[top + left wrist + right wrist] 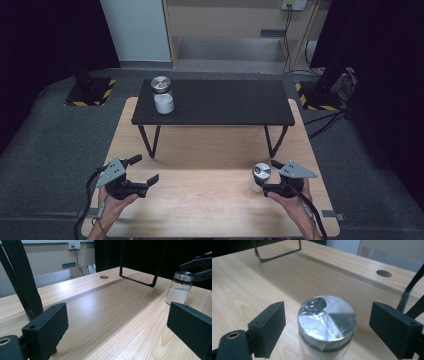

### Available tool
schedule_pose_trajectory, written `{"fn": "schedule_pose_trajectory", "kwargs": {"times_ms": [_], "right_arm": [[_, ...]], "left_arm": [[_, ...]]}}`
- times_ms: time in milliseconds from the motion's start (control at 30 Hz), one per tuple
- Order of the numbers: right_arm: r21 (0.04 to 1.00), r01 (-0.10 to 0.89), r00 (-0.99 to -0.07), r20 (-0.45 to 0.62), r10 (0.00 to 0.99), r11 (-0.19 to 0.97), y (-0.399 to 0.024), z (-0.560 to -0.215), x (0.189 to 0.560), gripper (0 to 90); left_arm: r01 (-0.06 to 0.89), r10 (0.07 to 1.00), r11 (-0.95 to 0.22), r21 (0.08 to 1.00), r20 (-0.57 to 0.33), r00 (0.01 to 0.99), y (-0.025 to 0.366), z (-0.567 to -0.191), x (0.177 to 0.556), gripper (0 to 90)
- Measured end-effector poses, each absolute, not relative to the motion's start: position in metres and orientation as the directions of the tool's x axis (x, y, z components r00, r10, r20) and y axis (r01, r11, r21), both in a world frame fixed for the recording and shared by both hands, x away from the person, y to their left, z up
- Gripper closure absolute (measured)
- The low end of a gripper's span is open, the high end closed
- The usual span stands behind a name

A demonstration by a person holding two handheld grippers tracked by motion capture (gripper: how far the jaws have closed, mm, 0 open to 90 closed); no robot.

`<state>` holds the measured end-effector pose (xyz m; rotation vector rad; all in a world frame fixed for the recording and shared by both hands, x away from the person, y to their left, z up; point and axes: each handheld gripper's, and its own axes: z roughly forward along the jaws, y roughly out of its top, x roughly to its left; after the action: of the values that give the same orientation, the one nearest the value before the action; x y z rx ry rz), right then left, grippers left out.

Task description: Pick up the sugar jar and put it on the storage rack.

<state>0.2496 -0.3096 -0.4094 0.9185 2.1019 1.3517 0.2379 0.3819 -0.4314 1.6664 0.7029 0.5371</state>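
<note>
A glass jar (260, 176) with a silver lid and white powder inside stands on the wooden table (200, 200) at the front right. My right gripper (269, 178) is open around it; in the right gripper view the jar (327, 315) sits between the two jaws with a gap on each side of the right gripper (331, 327). My left gripper (145, 169) is open and holds nothing at the front left. From the left gripper (117, 322) the jar (180, 288) stands far off. A second, similar jar (162, 95) stands on the black shelf (215, 102).
The black shelf stands on thin metal legs (137, 277) across the back of the table. A round cable hole (104, 277) is in the tabletop under it. Grey carpet (50, 145) surrounds the table.
</note>
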Motion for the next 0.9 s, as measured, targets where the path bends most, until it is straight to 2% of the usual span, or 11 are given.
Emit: {"fn": "schedule_pose_trajectory", "kwargs": {"times_ms": [167,367,900], "right_arm": [[0.909,0.293,-0.678,-0.019,0.735,0.295,-0.306,-0.415,0.256,19.2],[0.909,0.289,-0.666,-0.036,0.745,0.302,-0.303,-0.416,0.256,34.9],[0.907,0.288,-0.65,-0.051,0.759,0.307,-0.298,-0.412,0.25,35.6]], "left_arm": [[0.161,0.701,-0.132,0.978,-0.023,0.713,0.382,-0.431,0.238,2.3],[0.16,0.7,-0.135,0.978,-0.02,0.714,0.382,-0.431,0.238,2.3],[0.164,0.697,-0.135,0.977,-0.024,0.716,0.382,-0.432,0.24,2.2]]}}
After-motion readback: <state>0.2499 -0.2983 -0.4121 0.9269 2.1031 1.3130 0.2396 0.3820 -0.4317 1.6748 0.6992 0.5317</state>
